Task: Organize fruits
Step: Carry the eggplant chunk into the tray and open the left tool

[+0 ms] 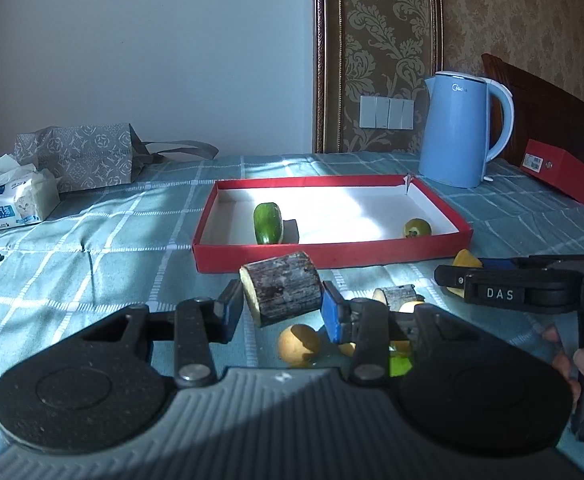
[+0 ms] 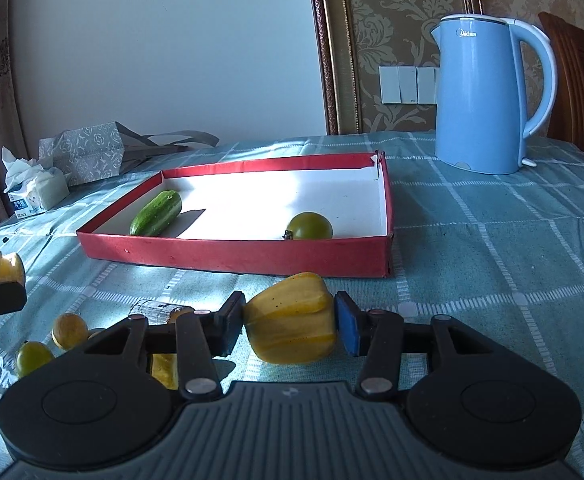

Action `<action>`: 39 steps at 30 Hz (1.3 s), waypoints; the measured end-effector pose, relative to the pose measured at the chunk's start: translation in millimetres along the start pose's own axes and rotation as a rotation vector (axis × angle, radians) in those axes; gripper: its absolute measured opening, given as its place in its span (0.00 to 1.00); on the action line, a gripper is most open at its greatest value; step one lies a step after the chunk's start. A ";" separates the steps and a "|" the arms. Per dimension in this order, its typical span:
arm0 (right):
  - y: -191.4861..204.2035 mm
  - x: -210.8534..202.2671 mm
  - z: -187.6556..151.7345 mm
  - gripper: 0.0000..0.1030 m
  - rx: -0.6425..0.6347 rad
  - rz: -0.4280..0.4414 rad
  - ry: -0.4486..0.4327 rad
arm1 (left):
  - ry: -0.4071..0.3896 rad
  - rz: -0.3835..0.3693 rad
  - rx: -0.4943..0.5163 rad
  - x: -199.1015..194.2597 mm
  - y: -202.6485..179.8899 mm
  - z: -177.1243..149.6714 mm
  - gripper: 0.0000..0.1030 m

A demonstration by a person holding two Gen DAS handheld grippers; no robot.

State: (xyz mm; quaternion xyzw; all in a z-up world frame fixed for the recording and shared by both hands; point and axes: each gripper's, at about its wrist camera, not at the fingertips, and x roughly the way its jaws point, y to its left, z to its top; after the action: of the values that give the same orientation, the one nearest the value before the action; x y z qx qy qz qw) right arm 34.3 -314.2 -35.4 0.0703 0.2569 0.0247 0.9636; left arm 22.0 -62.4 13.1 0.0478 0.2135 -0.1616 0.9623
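Observation:
My left gripper (image 1: 282, 308) is shut on a dark, bark-skinned cut chunk (image 1: 282, 294) with a pale cut face, held above the cloth just before the red tray (image 1: 332, 258). My right gripper (image 2: 290, 326) is shut on a yellow fruit piece (image 2: 292, 320), in front of the tray's near wall (image 2: 236, 258). In the tray lie a green cucumber (image 2: 157, 213) on the left and a green tomato (image 2: 310, 226) on the right. Loose on the cloth are a yellow round fruit (image 1: 298, 343), a second dark chunk (image 1: 398, 294) and a small green fruit (image 2: 33, 356).
A blue kettle (image 2: 488, 96) stands behind the tray on the right. A tissue pack (image 1: 18, 200) and a grey patterned bag (image 1: 80, 156) sit at the back left. A red box (image 1: 560, 168) lies at the far right. The right gripper's body (image 1: 524, 286) shows in the left wrist view.

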 end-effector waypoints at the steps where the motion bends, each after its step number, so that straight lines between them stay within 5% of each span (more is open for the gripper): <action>1: 0.0 -0.3 0.2 0.46 0.000 0.001 -0.003 | -0.013 -0.007 0.017 5.3 -3.7 8.6 0.37; 10: -5.3 -1.3 1.4 0.46 0.029 0.004 -0.012 | 0.021 -0.043 0.087 90.3 -30.1 57.4 0.37; 17: -8.3 -1.4 0.9 0.46 0.031 0.000 -0.014 | 0.128 -0.075 0.007 157.2 -24.8 70.8 0.37; 39: -11.3 1.1 0.7 0.46 0.035 0.008 -0.001 | 0.259 -0.033 0.026 208.5 -28.3 64.8 0.37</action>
State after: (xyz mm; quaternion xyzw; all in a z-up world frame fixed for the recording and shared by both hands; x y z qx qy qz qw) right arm 35.8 -325.4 -37.0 0.0879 0.2566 0.0240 0.9622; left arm 216.8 -160.1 -17.8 0.0773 0.3347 -0.1729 0.9231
